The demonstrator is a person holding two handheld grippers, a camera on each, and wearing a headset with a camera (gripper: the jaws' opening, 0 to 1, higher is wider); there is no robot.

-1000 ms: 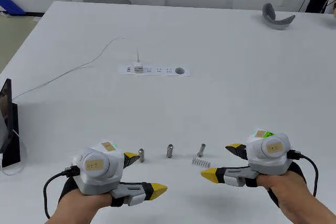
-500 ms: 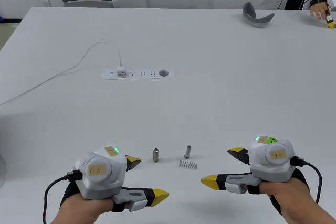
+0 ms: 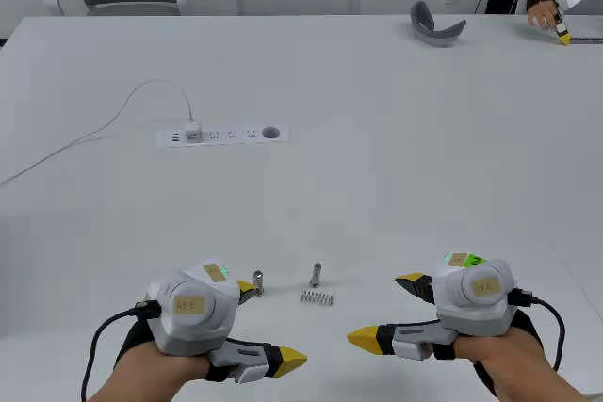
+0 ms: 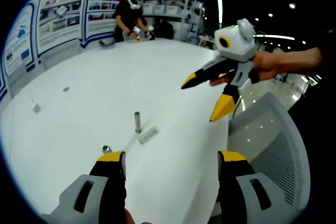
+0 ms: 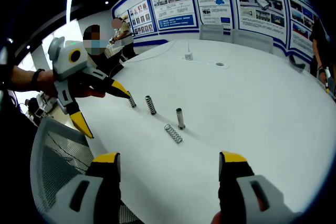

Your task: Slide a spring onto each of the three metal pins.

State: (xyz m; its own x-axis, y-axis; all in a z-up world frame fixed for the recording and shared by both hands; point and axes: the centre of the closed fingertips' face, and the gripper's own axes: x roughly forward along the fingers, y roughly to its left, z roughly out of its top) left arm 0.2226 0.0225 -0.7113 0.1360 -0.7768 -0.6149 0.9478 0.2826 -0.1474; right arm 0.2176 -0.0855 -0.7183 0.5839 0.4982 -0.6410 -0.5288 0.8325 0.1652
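Holding both claws low over the near edge of the table (image 3: pixel 396 157), we have the left claw (image 3: pixel 268 322) and the right claw (image 3: pixel 384 308) each spread wide and empty, their tips facing across a bare gap. The loose spring (image 3: pixel 317 298) lies flat in that gap, ahead of the right claw's jaws and just beside the upright bare pin (image 3: pixel 316 275). The middle pin (image 5: pixel 150 105) and the end pin (image 5: pixel 131 99), each wearing a spring, stand nearer the left claw, and beyond both claws open tabletop runs to the power strip (image 3: pixel 221 136).
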